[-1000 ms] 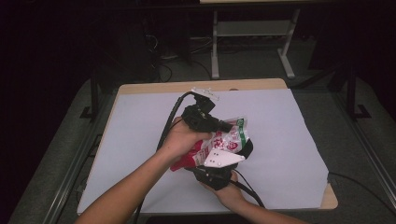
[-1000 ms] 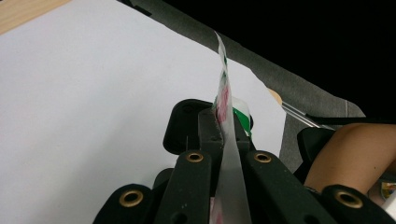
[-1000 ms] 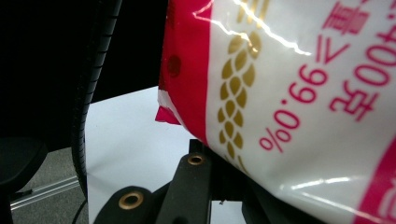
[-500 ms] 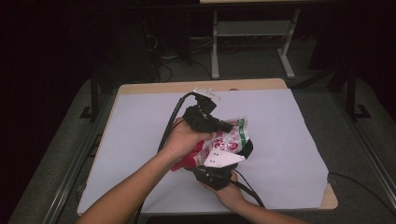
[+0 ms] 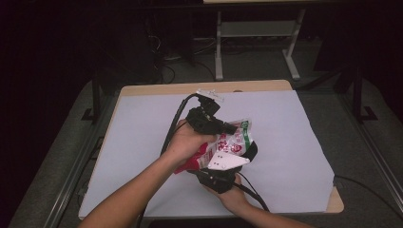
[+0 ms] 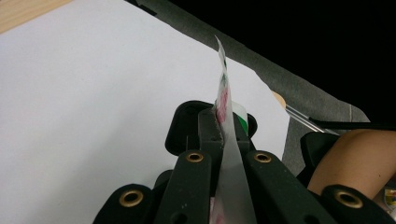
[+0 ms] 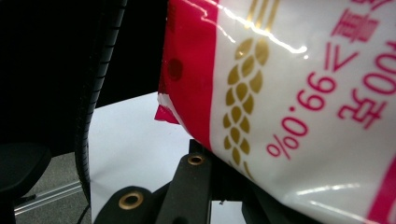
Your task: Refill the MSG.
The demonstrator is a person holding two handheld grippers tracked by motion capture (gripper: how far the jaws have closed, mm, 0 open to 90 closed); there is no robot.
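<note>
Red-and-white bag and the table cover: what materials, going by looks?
Bag: likely glossy printed plastic film; bright glare streaks, and its edge looks thin and translucent between the left gripper's shut jaws. Table cover: matte white sheet, probably paper, no glare; wooden-looking tabletop at its edge.

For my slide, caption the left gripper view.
Left claw clamps the thin edge of a red-and-white bag above the white table.

Red "≥99.0%" and perhaps "100克" on the packet
</note>
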